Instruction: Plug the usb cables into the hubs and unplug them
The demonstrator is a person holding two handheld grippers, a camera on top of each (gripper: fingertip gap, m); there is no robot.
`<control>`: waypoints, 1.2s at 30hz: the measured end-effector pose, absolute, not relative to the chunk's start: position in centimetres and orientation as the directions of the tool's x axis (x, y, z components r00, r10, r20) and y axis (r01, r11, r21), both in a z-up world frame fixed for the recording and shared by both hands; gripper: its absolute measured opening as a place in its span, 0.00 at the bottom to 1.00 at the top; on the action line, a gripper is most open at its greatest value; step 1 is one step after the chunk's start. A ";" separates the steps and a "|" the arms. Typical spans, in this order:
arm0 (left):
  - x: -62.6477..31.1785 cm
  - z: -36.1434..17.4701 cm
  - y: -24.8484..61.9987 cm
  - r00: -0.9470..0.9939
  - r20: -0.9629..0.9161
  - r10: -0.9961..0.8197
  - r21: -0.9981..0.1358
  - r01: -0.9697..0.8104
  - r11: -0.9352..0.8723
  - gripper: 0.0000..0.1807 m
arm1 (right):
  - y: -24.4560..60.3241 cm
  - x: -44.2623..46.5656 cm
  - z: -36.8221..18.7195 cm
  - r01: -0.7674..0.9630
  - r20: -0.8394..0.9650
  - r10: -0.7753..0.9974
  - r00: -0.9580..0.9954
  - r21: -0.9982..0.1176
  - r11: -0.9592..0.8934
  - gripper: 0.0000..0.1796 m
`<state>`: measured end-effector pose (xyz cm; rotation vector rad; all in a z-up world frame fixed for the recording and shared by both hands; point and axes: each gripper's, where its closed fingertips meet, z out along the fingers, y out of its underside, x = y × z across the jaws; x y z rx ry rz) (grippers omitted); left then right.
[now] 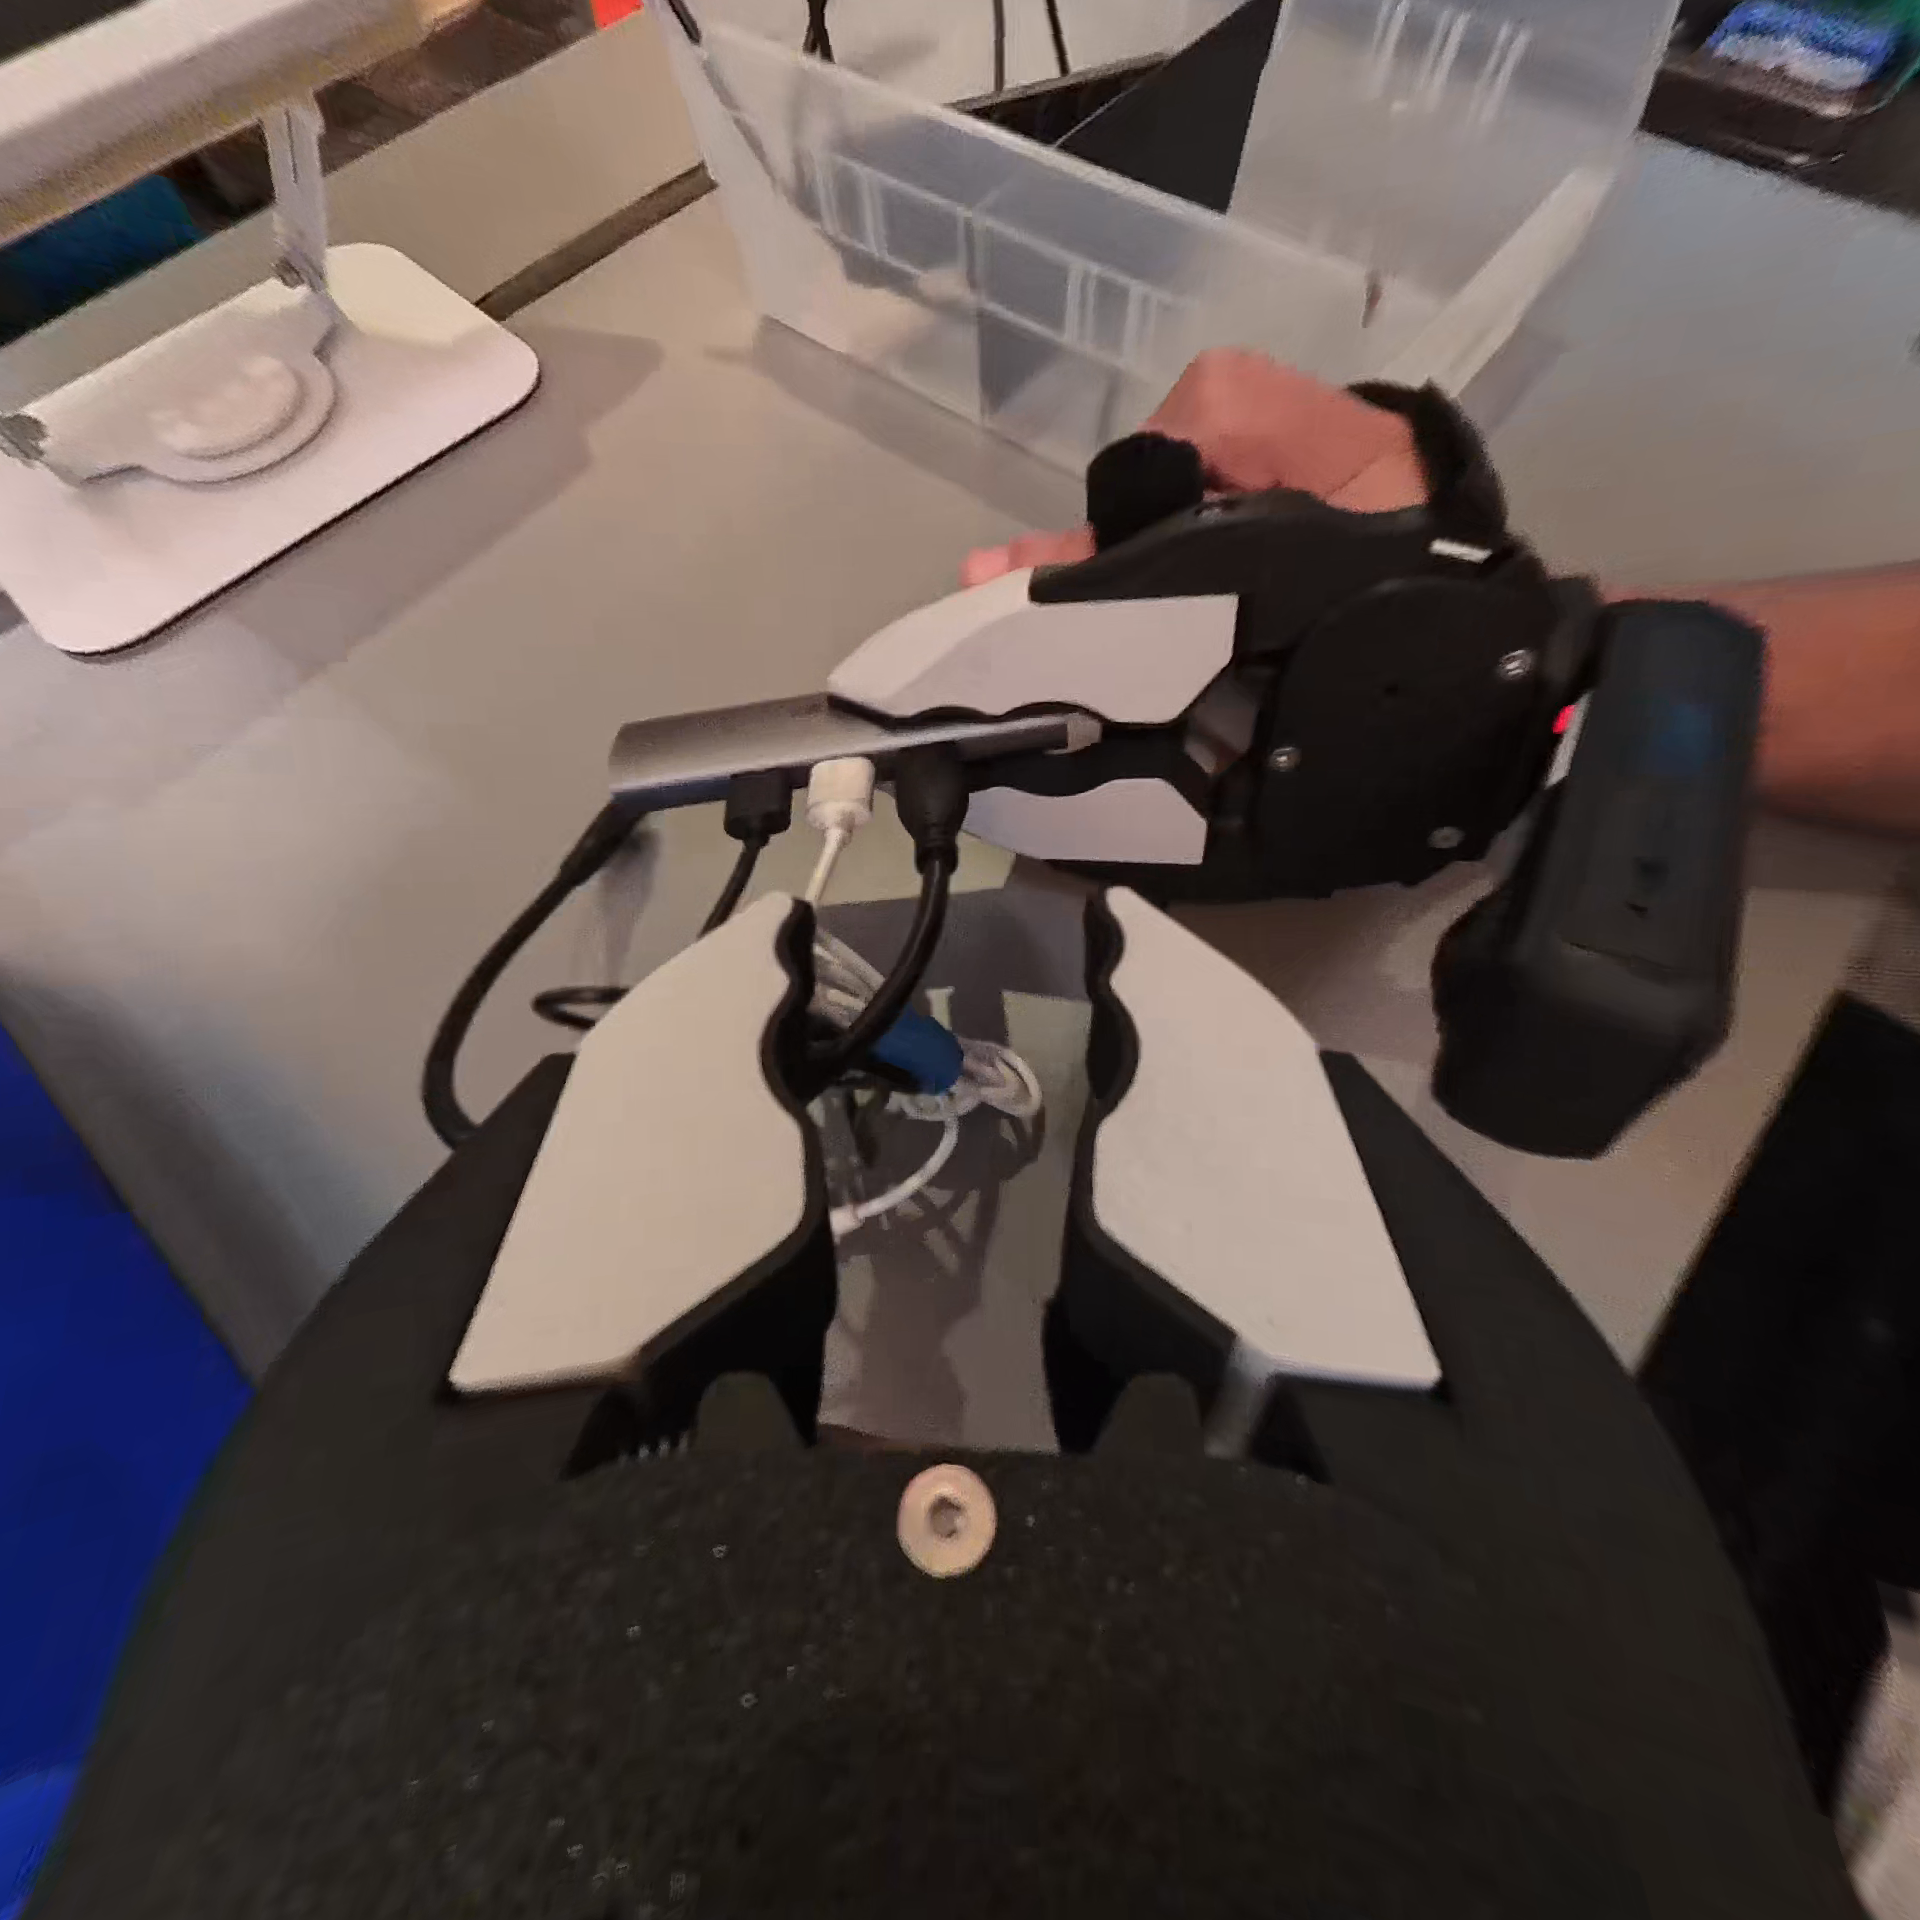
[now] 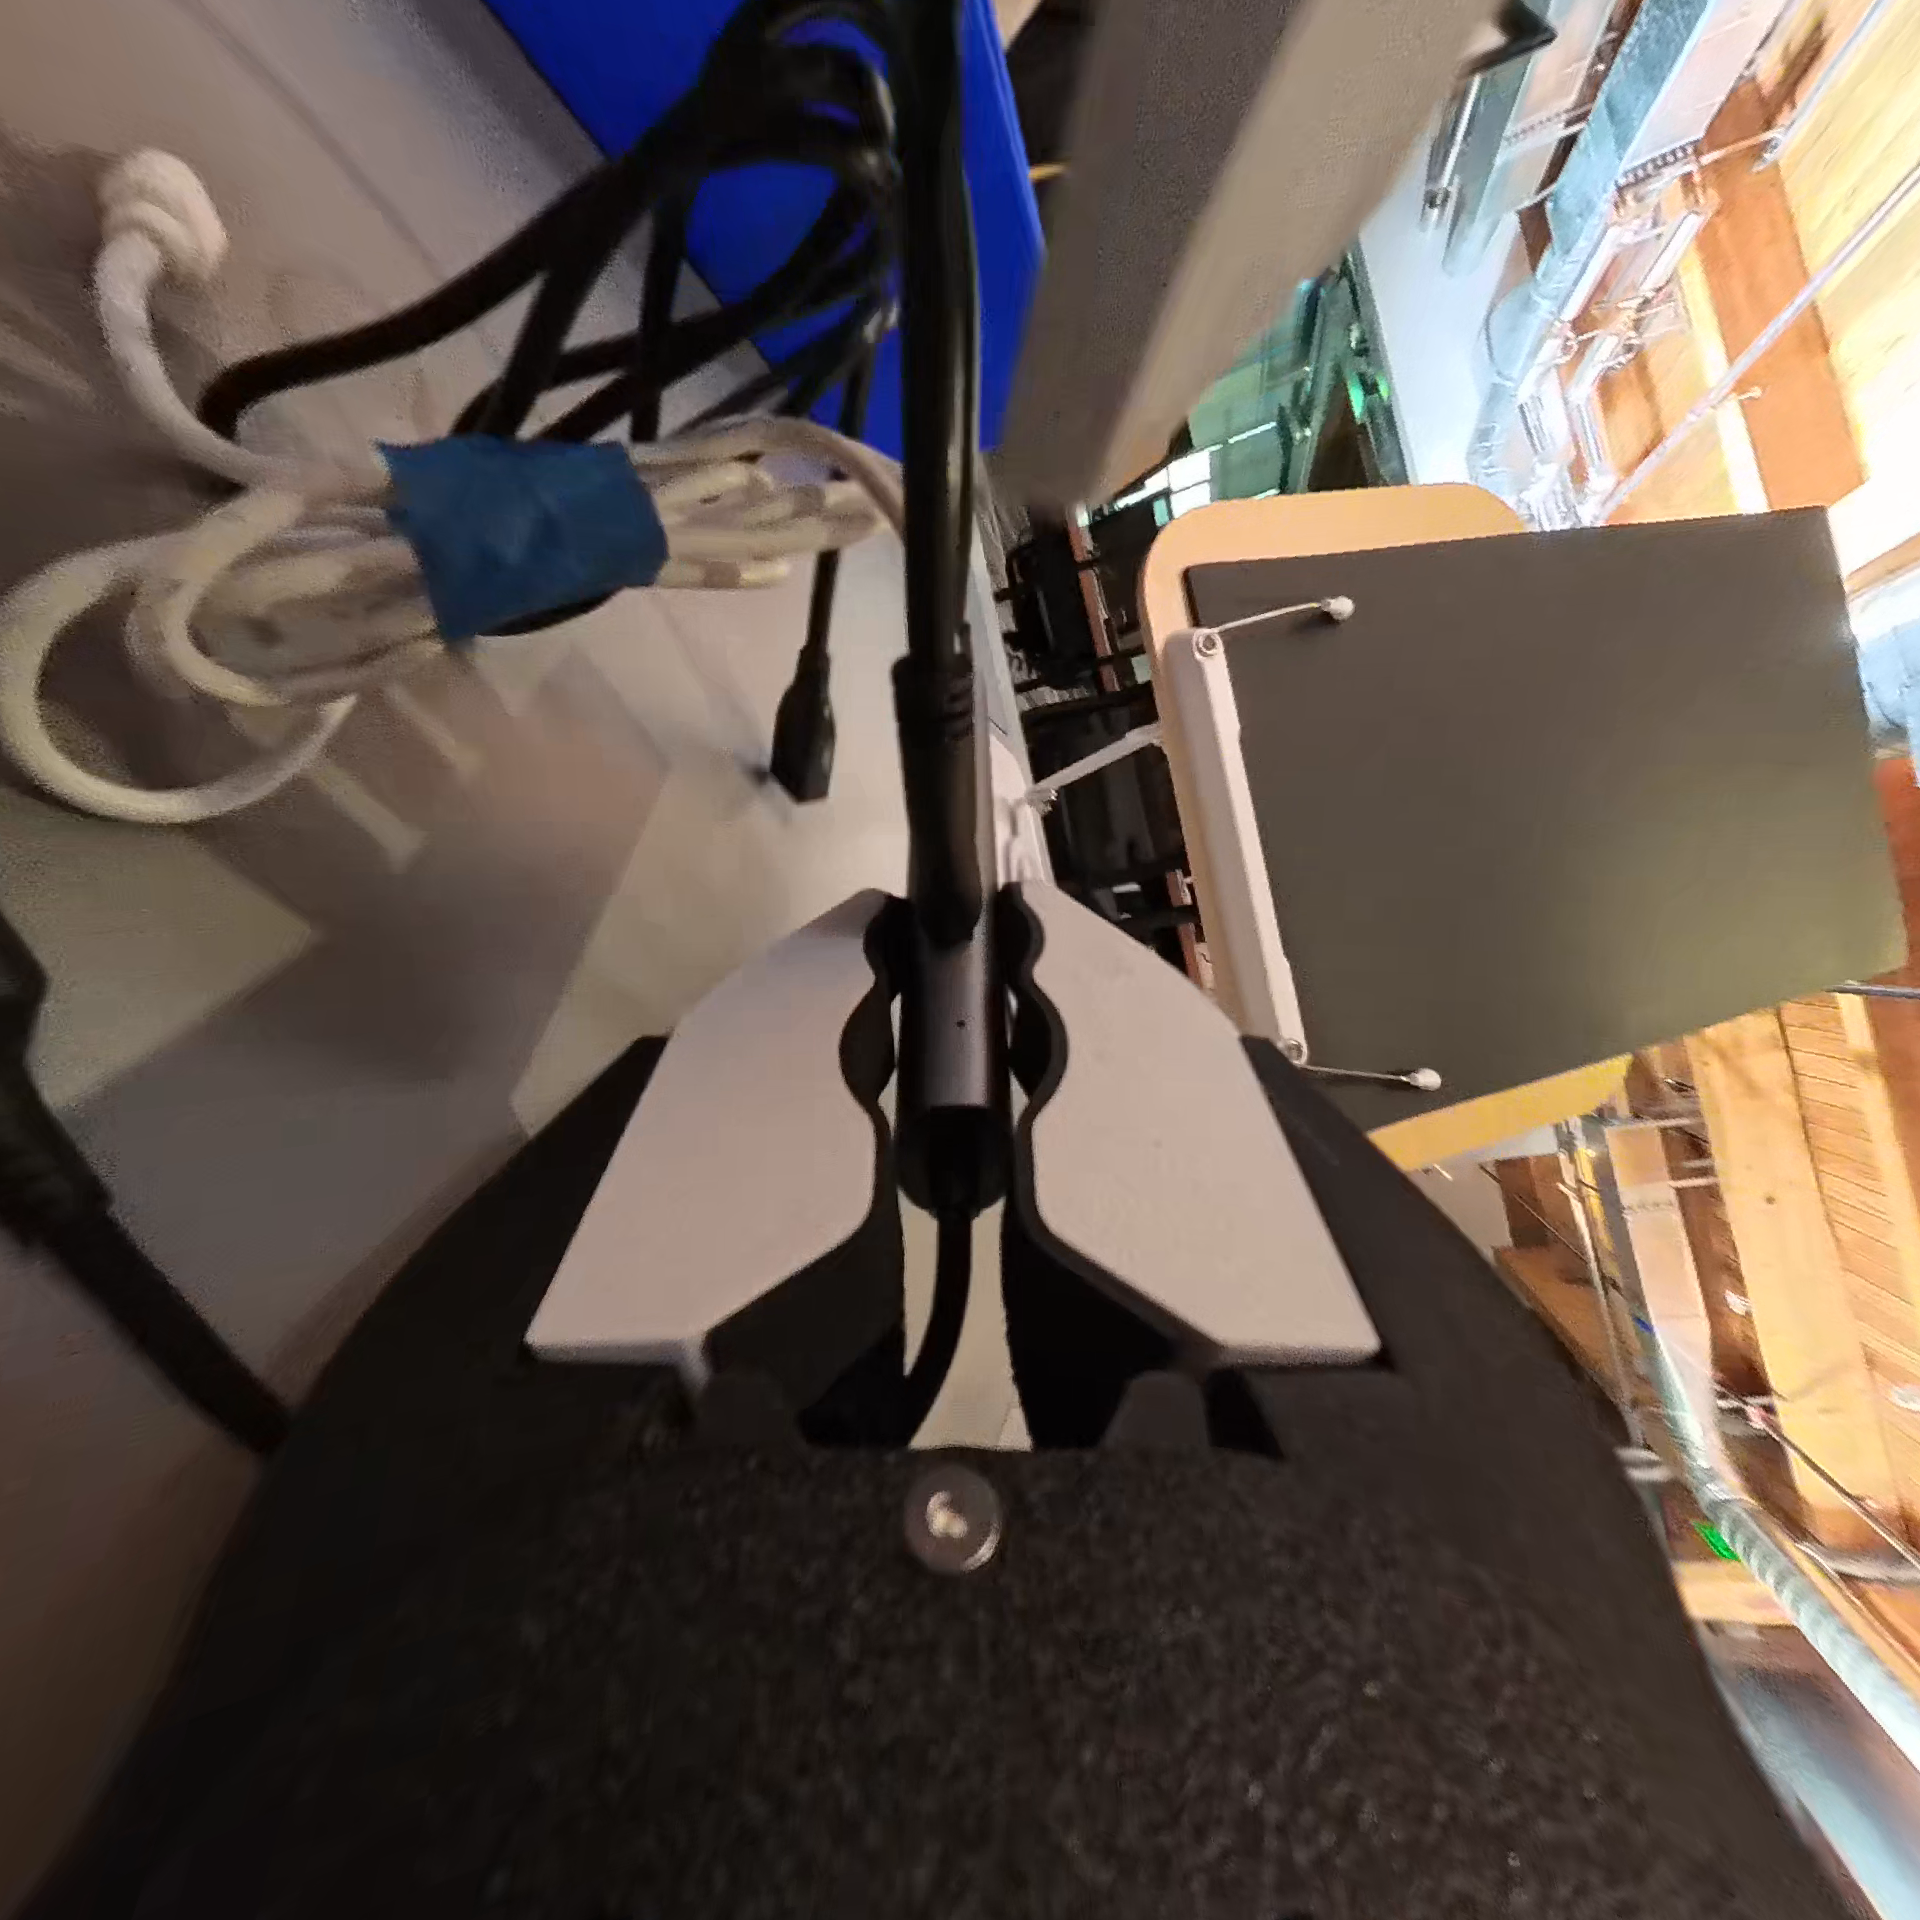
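Observation:
My right gripper (image 1: 904, 748) is shut on a flat grey USB hub (image 1: 727, 743) and holds it above the table. Three plugs sit in the hub's near side: a black plug (image 1: 758, 816), a white plug (image 1: 842, 795) and another black plug (image 1: 930, 805). Their cables hang down to a bundle wrapped in blue tape (image 1: 920, 1049). My left gripper (image 1: 945, 914) is open just below the plugs, with the cables running past its left finger. In the right wrist view the right gripper (image 2: 948, 914) clamps the hub (image 2: 951, 1039) end on. The taped bundle (image 2: 520, 530) lies to its left.
A white stand (image 1: 260, 416) sits at the far left of the grey table (image 1: 623, 520). A translucent plastic bin (image 1: 1039, 229) stands behind the hub. A blue object (image 1: 83, 1247) is at the left edge. A dark board in a white frame (image 2: 1538, 790) is to the right.

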<state>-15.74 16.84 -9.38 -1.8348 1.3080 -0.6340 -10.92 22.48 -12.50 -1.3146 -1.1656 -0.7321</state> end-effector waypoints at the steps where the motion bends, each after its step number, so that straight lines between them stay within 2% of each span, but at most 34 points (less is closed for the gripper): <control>1: -15.5 -9.7 17.1 0.360 -0.070 -0.930 -0.824 -0.546 -0.150 0.27 | 22.5 -10.8 -12.5 0.928 0.933 0.194 0.302 -0.334 0.161 0.10; 4: -15.3 -9.2 17.8 0.400 -0.143 -0.905 -0.857 -0.507 -0.089 0.19 | 22.5 -10.8 -12.7 0.948 0.950 0.179 0.257 -0.283 0.145 0.09; 7: -14.8 -6.4 16.7 0.379 -0.142 -0.915 -0.921 -0.390 -0.019 0.12 | 22.6 -11.0 -12.9 0.956 0.955 0.180 0.234 -0.260 0.135 0.10; 10: -14.2 -8.2 16.4 0.324 -0.070 -0.943 -0.863 -0.495 -0.106 0.14 | 22.5 -11.1 -12.8 0.957 0.959 0.174 0.225 -0.251 0.145 0.09; 13: -13.9 -9.3 16.6 0.320 -0.018 -0.947 -0.846 -0.510 -0.157 0.11 | 22.4 -10.9 -12.5 0.962 0.965 0.154 0.213 -0.235 0.142 0.10; 16: -14.1 -10.0 17.0 0.342 -0.092 -0.935 -0.821 -0.557 -0.123 0.08 | 22.3 -11.0 -12.3 0.964 0.971 0.135 0.197 -0.217 0.154 0.10; 22: -14.1 -8.1 17.3 0.374 -0.088 -0.923 -0.839 -0.528 -0.134 0.20 | 22.5 -10.9 -12.6 0.971 0.977 0.128 0.169 -0.187 0.149 0.10; 23: -14.1 -8.3 17.4 0.360 -0.080 -0.929 -0.826 -0.546 -0.141 0.20 | 22.4 -11.0 -12.4 0.972 0.979 0.120 0.163 -0.180 0.153 0.10; 25: -14.5 -10.5 17.1 0.303 -0.071 -0.950 -0.730 -0.665 -0.157 0.21 | 22.2 -11.3 -12.2 0.971 0.983 0.104 0.154 -0.170 0.169 0.10; 26: -14.6 -11.4 17.1 0.291 -0.070 -0.954 -0.695 -0.701 -0.162 0.20 | 22.1 -11.4 -12.1 0.970 0.983 0.099 0.153 -0.168 0.176 0.09; 29: -14.3 -12.2 16.8 0.278 -0.047 -0.960 -0.685 -0.708 -0.171 0.14 | 21.7 -11.9 -11.8 0.968 0.987 0.081 0.136 -0.150 0.199 0.09; 32: -14.5 -12.5 17.3 0.295 -0.091 -0.951 -0.679 -0.717 -0.158 0.07 | 21.6 -12.0 -12.0 0.961 0.982 0.099 0.163 -0.180 0.208 0.09; 36: -14.4 -12.5 17.3 0.333 -0.014 -0.943 -0.693 -0.683 -0.231 0.07 | 21.7 -12.0 -12.2 0.958 0.977 0.118 0.177 -0.198 0.207 0.10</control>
